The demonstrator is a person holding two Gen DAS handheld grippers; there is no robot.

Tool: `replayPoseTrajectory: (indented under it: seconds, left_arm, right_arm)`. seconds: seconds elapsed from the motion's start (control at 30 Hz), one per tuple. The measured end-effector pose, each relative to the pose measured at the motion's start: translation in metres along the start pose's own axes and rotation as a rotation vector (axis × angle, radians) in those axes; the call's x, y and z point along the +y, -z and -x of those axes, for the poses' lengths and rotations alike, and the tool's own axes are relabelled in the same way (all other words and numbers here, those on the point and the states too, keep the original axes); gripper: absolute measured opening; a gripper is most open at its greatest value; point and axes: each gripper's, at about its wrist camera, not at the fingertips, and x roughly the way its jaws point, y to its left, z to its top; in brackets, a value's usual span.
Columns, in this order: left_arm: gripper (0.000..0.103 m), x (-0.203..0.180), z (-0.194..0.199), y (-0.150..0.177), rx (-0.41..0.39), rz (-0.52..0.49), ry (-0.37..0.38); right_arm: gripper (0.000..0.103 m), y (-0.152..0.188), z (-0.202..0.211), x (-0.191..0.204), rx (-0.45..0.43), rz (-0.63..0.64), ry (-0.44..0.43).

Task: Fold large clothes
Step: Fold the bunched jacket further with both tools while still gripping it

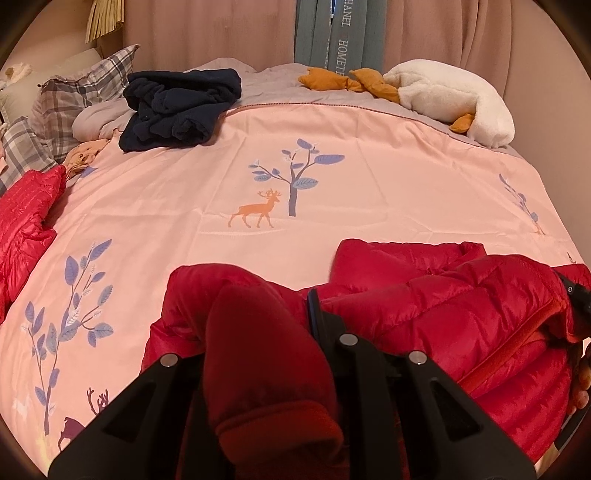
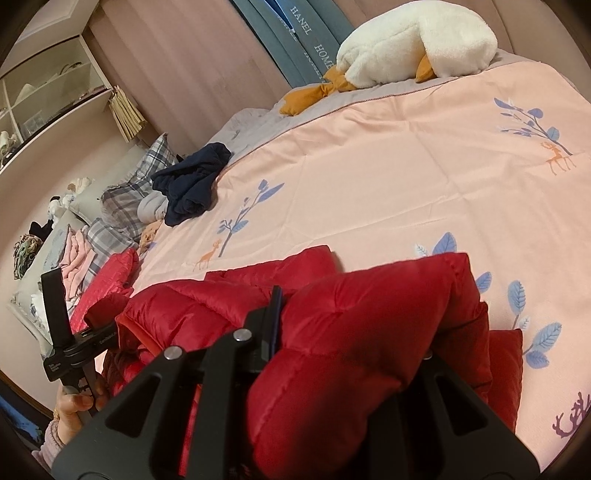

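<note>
I have the red puffer jacket (image 1: 424, 295) bunched at the near edge of the bed, lying on the pink duvet cover (image 1: 332, 122) printed with blue-leaved trees and an orange deer (image 1: 256, 210). My left gripper (image 1: 280, 314) is clamped on a fold of the jacket: a dark red, fleecy-looking cuff or hem bulges up between its black fingers and hides most of the gap, so I see only the edge of one finger pad against the quilted shell. My right gripper (image 2: 325, 306) is likewise pinched shut on a thick puffy fold of the same jacket, the quilted fabric swelling over the right-hand finger and covering it almost entirely. From the right wrist view I can see the other gripper off to the left with the person's hand (image 2: 77, 406) wrapped round its handle, low at the edge of the picture. The jacket spans between the two grippers, part of it resting flat on the cover and part lifted in the grips. Further up the bed, well apart from the jacket, sits a crumpled navy garment (image 1: 177, 107) near the plaid pillows (image 1: 74, 88). A second red quilted piece (image 1: 22, 221) lies at the left edge of the bed; I cannot tell whether it belongs to the jacket I hold. At the far right corner a white plush goose (image 1: 454, 99) with orange feet lies on the grey sheet, in front of pink curtains (image 1: 221, 29).
</note>
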Motion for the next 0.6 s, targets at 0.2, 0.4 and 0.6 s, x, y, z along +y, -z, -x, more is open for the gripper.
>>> replayPoseTrajectory:
  seconds: [0.2, 0.4, 0.6]
  left_arm:
    - [0.017, 0.0, -0.004, 0.001, 0.006, -0.005, -0.001]
    - [0.017, -0.001, -0.007, 0.001, 0.01, -0.009, -0.003]
    - [0.017, -0.001, -0.011, 0.0, 0.02, -0.012, -0.006]
  right_arm:
    - [0.018, 0.0, -0.005, -0.001, 0.019, -0.004, 0.009]
    - [0.018, -0.001, -0.009, -0.001, 0.035, -0.002, 0.021]
    - [0.018, -0.002, -0.013, -0.002, 0.053, -0.001, 0.035]
